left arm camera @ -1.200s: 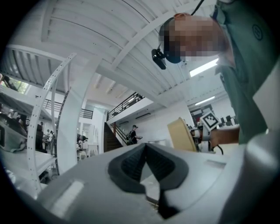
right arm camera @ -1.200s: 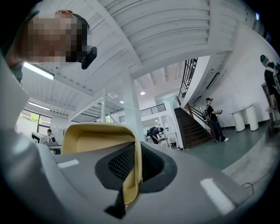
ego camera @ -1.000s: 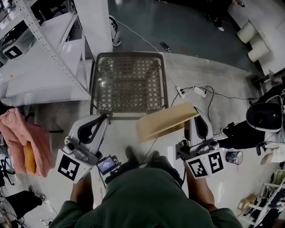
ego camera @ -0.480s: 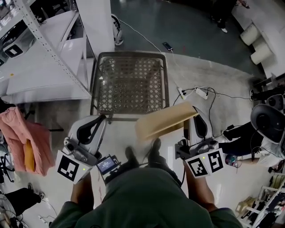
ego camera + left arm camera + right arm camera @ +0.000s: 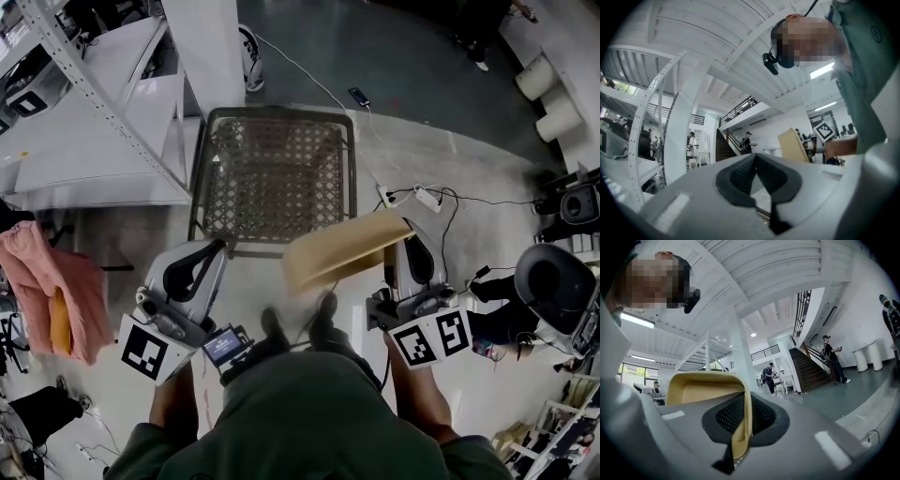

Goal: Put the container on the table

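Container (image 5: 342, 250) is held in the air, just short of the mesh table's (image 5: 272, 112) near right corner; its wall is pinched by the right gripper (image 5: 405, 242); left gripper (image 5: 219, 249) is pressed together, empty, by the near left corner; placement is judged not yet done; set-down and release are left.

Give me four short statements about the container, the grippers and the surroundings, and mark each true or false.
1. The right gripper grips the container by its rim. True.
2. The container rests on the mesh table. False: it is held in the air in front of the table.
3. The left gripper holds a cup. False: its fingers are together with nothing between them.
4. A pink cloth is at the person's left. True.
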Tool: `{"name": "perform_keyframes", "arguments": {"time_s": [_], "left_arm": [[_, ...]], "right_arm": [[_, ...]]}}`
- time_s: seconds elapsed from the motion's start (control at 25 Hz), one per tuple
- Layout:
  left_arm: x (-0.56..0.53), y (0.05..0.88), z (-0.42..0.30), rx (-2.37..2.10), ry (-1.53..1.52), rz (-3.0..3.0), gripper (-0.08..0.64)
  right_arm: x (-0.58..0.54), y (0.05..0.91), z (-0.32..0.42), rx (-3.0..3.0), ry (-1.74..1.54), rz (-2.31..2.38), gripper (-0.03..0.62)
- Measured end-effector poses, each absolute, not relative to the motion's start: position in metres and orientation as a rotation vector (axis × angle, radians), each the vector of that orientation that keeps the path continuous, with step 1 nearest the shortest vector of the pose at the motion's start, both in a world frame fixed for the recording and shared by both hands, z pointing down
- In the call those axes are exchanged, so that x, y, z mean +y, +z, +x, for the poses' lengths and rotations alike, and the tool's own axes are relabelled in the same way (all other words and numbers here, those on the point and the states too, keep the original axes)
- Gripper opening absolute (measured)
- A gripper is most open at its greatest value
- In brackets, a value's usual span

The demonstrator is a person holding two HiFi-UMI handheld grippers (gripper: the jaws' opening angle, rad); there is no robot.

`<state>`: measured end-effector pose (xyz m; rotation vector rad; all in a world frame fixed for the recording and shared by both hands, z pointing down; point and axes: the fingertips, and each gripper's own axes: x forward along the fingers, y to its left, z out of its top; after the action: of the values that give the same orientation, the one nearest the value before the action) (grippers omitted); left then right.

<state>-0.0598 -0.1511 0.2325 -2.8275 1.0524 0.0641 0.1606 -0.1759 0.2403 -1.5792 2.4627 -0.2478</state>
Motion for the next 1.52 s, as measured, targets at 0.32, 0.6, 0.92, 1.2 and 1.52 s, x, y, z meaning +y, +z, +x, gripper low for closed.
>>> {"name": "perform_keyframes", "arguments": {"time_s": [0.32,0.6,0.92,1.2,1.52], "left_arm": [[-0.176,0.245,-0.063,1.117,0.032,-2.826,0.003],[-0.191,0.262,-0.071,1.203,-0.014,-2.83,0.003],[-0.213,0.29,-0.084,1.298,-0.055,-2.829,0.003],[-0.216,0.318,-0.093,1.361,-0.079,-2.843,0.003],[-0.218,0.344,-0.098,1.412,-0.082,-2.872,0.003]], "right_arm": [[-0.213,0.257,0.15,2.504,-0.307,-1.524,0.017],[-0.245,0.283,0.137,2.552,-0.396,-1.484,0.017],[-0.284,0.334,0.119,2.608,-0.537,-1.457,0.017],[-0.302,0.385,0.102,2.649,-0.632,-1.456,0.017],[-0.321,0.444,0.095,2.654,-0.801,-1.503,0.017]]}}
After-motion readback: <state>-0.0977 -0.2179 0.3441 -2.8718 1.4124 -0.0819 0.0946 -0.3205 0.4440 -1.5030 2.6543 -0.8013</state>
